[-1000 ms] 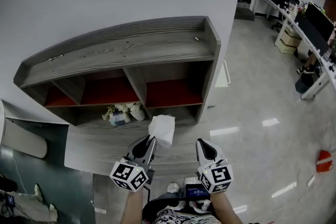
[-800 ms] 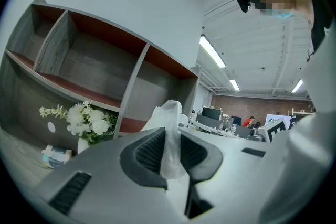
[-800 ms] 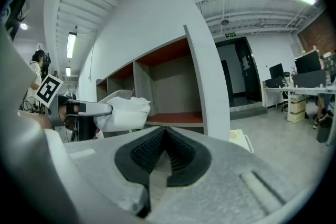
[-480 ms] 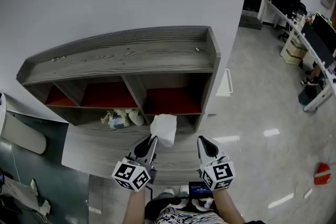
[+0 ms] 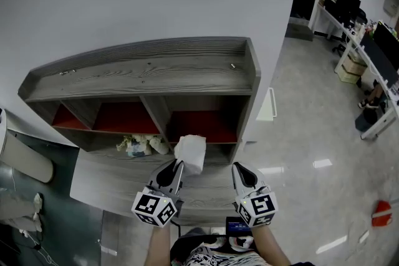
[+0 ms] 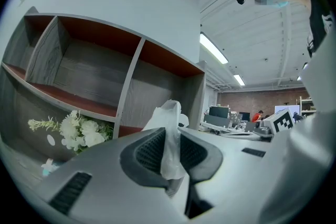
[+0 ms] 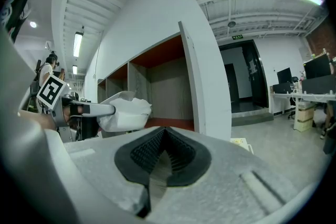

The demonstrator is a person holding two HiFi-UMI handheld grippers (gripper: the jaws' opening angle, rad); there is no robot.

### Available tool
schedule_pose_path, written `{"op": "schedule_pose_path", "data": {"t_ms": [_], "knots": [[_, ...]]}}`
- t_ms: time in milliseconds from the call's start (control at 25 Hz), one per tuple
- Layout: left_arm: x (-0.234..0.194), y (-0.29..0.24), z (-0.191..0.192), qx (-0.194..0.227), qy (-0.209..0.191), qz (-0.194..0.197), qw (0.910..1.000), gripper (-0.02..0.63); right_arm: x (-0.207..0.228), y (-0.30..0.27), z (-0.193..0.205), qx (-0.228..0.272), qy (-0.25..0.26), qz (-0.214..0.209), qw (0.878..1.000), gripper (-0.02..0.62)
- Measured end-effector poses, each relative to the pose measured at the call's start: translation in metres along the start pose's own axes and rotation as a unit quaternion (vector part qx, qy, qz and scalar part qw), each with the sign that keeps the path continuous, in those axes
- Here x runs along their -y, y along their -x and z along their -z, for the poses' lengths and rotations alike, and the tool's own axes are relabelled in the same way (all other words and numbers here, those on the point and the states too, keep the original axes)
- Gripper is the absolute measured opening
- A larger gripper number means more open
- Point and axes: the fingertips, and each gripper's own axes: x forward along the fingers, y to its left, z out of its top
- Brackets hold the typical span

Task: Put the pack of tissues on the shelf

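Observation:
A white pack of tissues (image 5: 190, 152) hangs pinched by its thin edge in my left gripper (image 5: 178, 166), which is shut on it. It is in front of the grey wooden shelf (image 5: 143, 68), level with the lower right compartment. In the left gripper view the tissues (image 6: 167, 113) stick up between the black pads before the red-backed compartments. My right gripper (image 5: 239, 171) is beside the left one, shut with nothing in it (image 7: 164, 136). From the right gripper view the tissues (image 7: 126, 113) show at the left.
White artificial flowers (image 5: 140, 144) lie in the shelf's lower left compartment. A white panel (image 5: 267, 104) leans by the shelf's right side. Desks with monitors (image 5: 368, 40) stand far right, and a red object (image 5: 381, 212) lies on the shiny floor.
The shelf has slid a little lower and nearer in the head view. Both grippers keep their places, and the left one still grips the tissues.

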Motion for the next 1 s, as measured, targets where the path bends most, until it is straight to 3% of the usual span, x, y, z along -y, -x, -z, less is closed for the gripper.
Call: {"op": "schedule_pose_path", "data": {"t_ms": [1000], "knots": [[-0.013,-0.063,0.007,-0.009,0.008,-0.001,0.9999,0.041,0.047,-0.003,0.012,-0.013,-0.016,0.028,0.999,0.003]]}}
